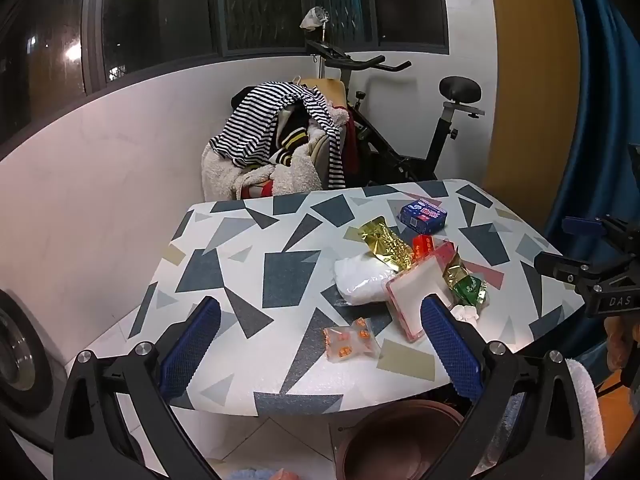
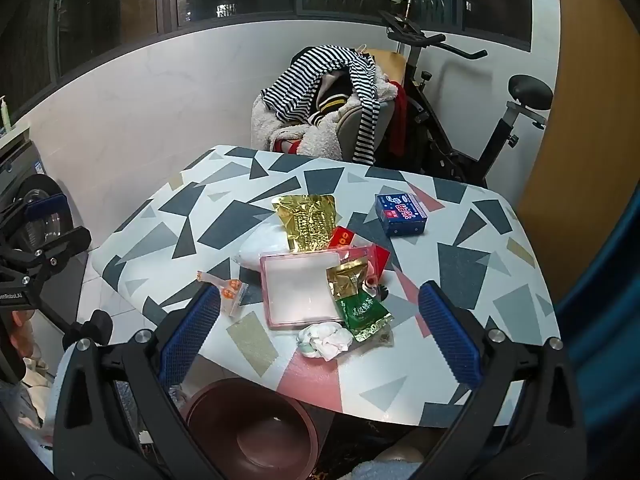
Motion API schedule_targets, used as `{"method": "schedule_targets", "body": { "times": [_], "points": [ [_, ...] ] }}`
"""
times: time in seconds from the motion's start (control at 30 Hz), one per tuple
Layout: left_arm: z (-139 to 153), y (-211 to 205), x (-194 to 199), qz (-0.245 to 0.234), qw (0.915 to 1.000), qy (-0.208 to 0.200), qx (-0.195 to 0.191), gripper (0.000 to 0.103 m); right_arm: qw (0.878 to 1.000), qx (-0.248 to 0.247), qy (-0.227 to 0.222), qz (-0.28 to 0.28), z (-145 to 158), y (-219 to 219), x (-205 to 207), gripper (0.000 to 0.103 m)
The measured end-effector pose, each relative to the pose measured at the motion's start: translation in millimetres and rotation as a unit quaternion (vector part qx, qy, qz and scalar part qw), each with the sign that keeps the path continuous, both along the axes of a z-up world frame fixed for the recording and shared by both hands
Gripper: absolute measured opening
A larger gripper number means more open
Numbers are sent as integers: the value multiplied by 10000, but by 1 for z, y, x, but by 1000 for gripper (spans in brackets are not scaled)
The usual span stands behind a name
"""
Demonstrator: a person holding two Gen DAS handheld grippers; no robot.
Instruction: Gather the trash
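We hold both claws back from the near edge of the patterned tabletop [image 2: 460,264], and neither has anything in it. Our left claw [image 1: 320,344] is spread wide; between and just ahead of its fingers lies the clear orange-dotted wrapper [image 1: 351,339], the nearest scrap to that side. Further ahead and to its right sits the pile: white bag [image 1: 360,280], gold foil pouch [image 1: 390,244], and the pink tray [image 1: 412,294], whose long axis runs away from us, slanting toward the right finger. Our right claw [image 2: 319,330] is equally wide and empty. Straight ahead between its fingers lie the crumpled tissue [image 2: 326,340] and the green packet [image 2: 364,312], touching the tray's near corner. The blue box [image 2: 401,214] stands well beyond, ahead and right. Below the tabletop edge the brown bin [image 2: 256,432] gapes, nearer our right claw's left finger. We judge the tissue falls to the right claw, the wrapper to the left.
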State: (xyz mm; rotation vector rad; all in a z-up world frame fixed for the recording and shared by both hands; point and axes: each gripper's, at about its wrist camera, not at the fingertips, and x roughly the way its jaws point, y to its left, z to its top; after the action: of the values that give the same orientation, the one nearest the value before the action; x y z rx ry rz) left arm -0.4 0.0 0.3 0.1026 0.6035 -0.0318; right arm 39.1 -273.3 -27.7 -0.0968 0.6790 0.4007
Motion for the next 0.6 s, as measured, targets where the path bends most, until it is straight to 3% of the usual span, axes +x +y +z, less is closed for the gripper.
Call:
{"method": "schedule_targets", "body": {
  "times": [0.6],
  "points": [
    [3,1,3,-17,10000,-4,3,98,10000,-42,-39,-6,-1,-1,1,97]
  ]
}}
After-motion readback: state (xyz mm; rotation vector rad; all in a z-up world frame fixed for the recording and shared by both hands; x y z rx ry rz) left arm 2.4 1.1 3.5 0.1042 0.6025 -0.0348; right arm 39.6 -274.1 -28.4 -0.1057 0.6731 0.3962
